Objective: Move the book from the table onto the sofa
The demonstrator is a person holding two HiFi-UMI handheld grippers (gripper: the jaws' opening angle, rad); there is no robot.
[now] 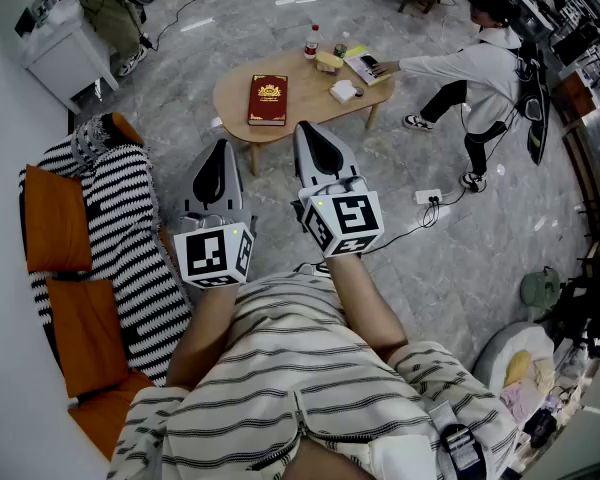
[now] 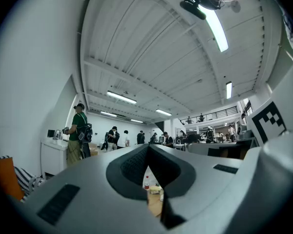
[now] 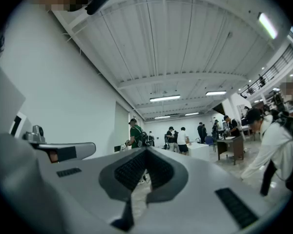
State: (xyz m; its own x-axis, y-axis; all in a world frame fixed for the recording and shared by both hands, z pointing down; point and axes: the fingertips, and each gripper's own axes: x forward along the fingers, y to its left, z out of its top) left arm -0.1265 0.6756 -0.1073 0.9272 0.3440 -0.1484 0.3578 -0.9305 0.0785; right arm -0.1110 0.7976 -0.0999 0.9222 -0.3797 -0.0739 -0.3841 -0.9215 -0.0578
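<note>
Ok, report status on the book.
Left gripper and right gripper shut, empty, short of table. Red book flat on it, untouched. Person reaching onto its right end.

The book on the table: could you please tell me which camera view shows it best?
The head view: the red book lies cover up on the oval table. The left gripper view catches only a sliver of that table with a bottle, not the book. The right gripper view shows none of it.

One book (image 1: pixel 268 99); one bottle (image 1: pixel 311 41); one tabletop (image 1: pixel 310 96); one striped blanket (image 1: pixel 120 238); two claws: left claw (image 1: pixel 220 150), right claw (image 1: pixel 305 133).
</note>
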